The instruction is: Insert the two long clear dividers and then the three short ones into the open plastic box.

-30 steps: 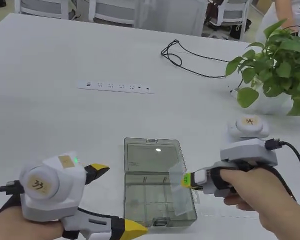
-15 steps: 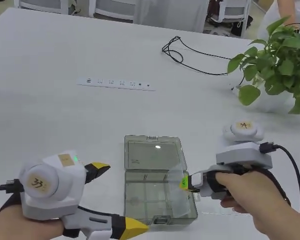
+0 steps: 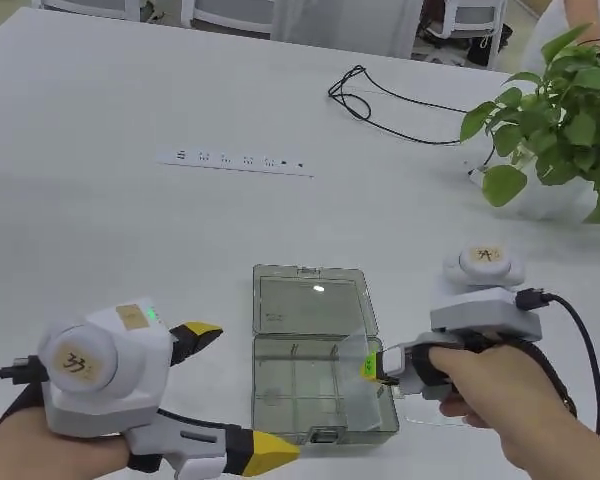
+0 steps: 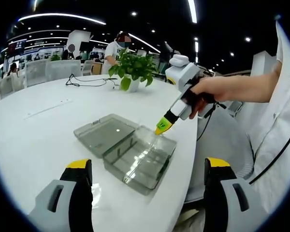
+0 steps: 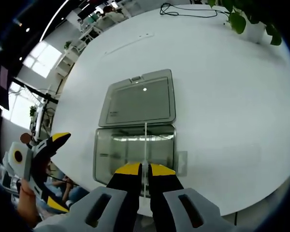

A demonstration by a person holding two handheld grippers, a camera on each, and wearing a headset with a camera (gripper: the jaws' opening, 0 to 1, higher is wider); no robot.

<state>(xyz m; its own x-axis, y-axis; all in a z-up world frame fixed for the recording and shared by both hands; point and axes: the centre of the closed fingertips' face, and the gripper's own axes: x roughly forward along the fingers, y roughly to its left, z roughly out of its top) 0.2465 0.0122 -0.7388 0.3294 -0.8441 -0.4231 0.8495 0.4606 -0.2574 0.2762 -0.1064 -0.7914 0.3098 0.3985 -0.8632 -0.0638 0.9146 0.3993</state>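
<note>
While I am holding the left gripper (image 3: 242, 392) on the near-left side of the plastic box (image 3: 263, 385), its yellow-tipped jaws are standing wide apart with nothing between them. In the left gripper view the box is lying just ahead, between those spread jaws. The right gripper (image 3: 370, 366) is reaching in from the right side of the box, its jaws pinching shut on a clear divider (image 3: 358, 390). That divider is standing on edge and tilted over the right part of the box's base. Its lower edge is dipping inside the walls, though I cannot tell whether it is sitting in a slot. In the right gripper view the divider (image 5: 145, 145) is showing as a thin line running from the jaws across the base toward the lid (image 5: 140, 99). The lid is lying flat open on the far side of the base. Beyond the box to the right, a white puck (image 3: 485, 262) is resting on the table (image 3: 100, 230). Straight beyond the box, a white power strip (image 3: 235, 161) is lying, with a looped black cable (image 3: 380, 100) farther off and a leafy plant (image 3: 560, 110) at far right.
</note>
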